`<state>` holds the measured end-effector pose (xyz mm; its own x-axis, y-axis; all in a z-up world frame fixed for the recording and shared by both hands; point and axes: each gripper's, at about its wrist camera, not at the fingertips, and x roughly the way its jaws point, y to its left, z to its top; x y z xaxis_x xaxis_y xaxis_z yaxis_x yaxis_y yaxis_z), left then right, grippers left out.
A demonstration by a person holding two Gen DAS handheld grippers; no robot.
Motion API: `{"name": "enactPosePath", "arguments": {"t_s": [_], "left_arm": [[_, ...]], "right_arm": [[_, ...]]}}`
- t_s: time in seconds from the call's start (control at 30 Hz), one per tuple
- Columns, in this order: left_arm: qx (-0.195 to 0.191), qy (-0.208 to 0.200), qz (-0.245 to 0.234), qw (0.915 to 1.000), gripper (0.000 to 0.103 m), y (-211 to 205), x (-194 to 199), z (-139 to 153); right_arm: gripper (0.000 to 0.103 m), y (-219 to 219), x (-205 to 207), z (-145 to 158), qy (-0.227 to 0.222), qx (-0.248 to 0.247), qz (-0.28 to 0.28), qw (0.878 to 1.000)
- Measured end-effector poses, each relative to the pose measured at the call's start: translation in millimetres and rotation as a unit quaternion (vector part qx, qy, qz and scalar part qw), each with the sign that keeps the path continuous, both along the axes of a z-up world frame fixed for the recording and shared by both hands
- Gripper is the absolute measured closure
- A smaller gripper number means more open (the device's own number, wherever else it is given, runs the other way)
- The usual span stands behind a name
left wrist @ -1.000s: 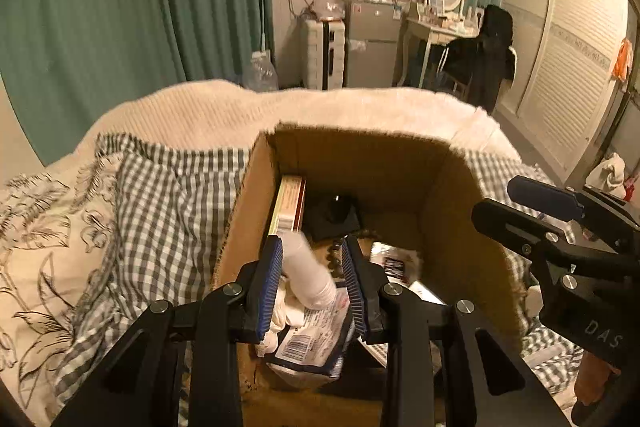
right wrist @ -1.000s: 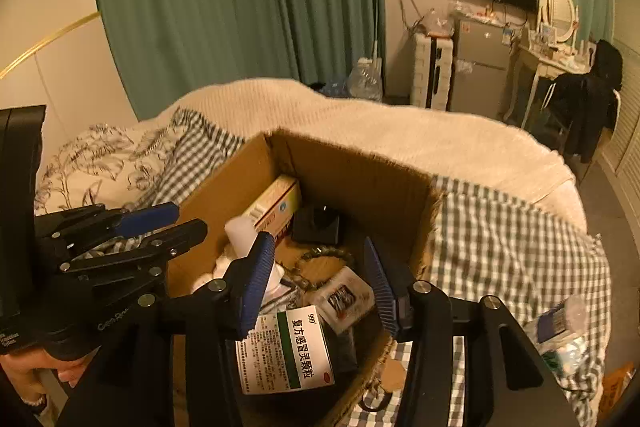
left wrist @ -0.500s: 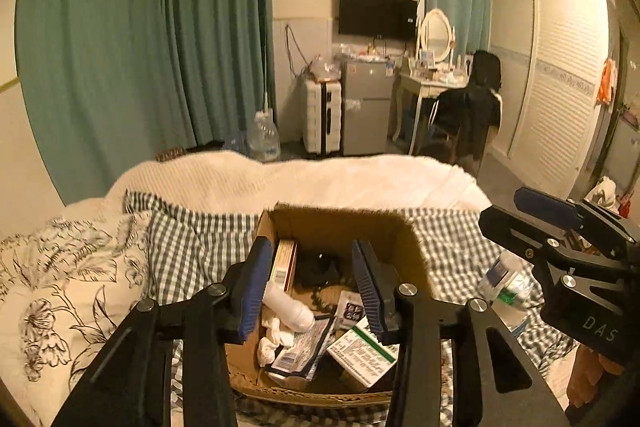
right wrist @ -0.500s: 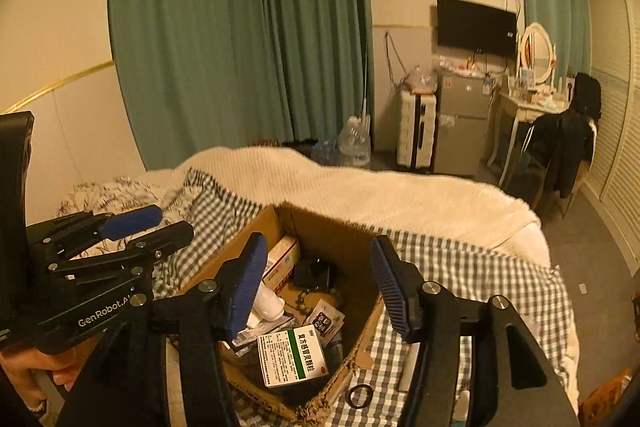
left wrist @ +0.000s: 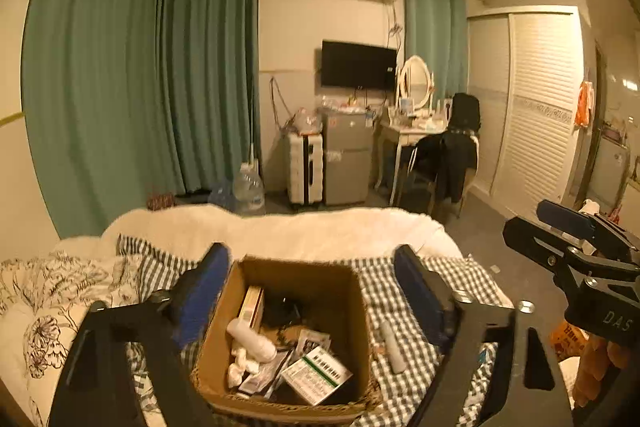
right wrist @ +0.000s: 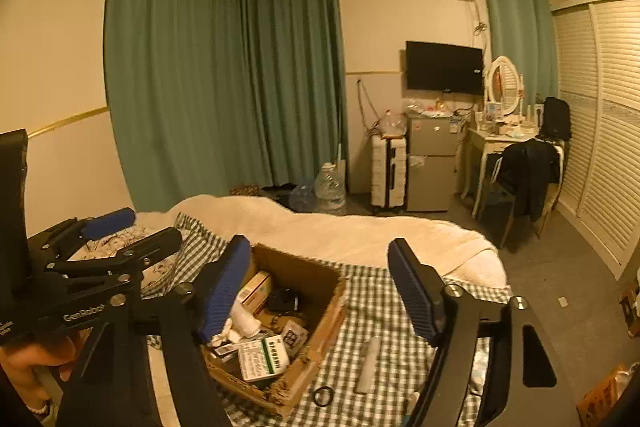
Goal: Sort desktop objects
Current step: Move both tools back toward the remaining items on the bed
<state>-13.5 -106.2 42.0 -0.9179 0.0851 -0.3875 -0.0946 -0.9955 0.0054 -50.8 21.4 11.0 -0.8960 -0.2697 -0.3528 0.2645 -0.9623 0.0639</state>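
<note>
An open cardboard box sits on the checked blanket and holds a white bottle, a green-and-white medicine box and other small items. My left gripper hovers above and behind the box. Its jaws are opening with nothing between them. My right gripper hangs beside it, jaws also opening and empty. A white tube and a black ring lie on the blanket right of the box.
The bed carries a checked blanket, a white fluffy throw and floral bedding. Beyond it stand water jugs, a white suitcase, a small fridge, a dressing table and a chair with a dark jacket. An orange packet lies low at the right.
Both grippers have lifted up and back from the box, and their jaws have spread much wider. The white bottle and the medicine box stay in the box.
</note>
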Motion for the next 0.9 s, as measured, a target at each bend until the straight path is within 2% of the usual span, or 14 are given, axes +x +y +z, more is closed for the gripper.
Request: {"name": "enactPosePath", "arguments": {"t_s": [0.07, 0.13, 0.2, 0.6, 0.77, 0.9], "left_arm": [[-0.005, 0.015, 0.000, 0.9999, 0.000, 9.3, 4.8, 4.1], [-0.006, 0.027, -0.001, 0.9996, 0.000, 20.0, 8.4, 6.7], [-0.007, 0.026, -0.008, 0.9996, 0.000, 28.6, 8.6, 6.7], [-0.003, 0.005, -0.037, 0.9993, 0.000, 82.7, 2.0, -8.5], [0.013, -0.022, -0.047, 0.9986, 0.000, 99.4, -8.1, -21.9], [0.005, -0.038, -0.042, 0.9984, 0.000, 112.8, -19.0, -36.9]], "right_arm": [[0.018, 10.3, 6.7, 4.0, 0.007, -0.002, -0.006, 1.000], [0.005, 21.2, 14.1, 7.6, 0.018, -0.003, -0.015, 1.000], [0.000, 33.8, 22.2, 9.4, 0.034, -0.005, -0.030, 0.999], [0.000, 99.8, 33.6, -2.9, 0.013, -0.010, -0.085, 0.996], [0.000, 128.7, 34.0, -13.3, 0.000, -0.017, -0.100, 0.995], [0.000, 151.0, 28.5, -23.0, -0.008, -0.022, -0.112, 0.993]]}}
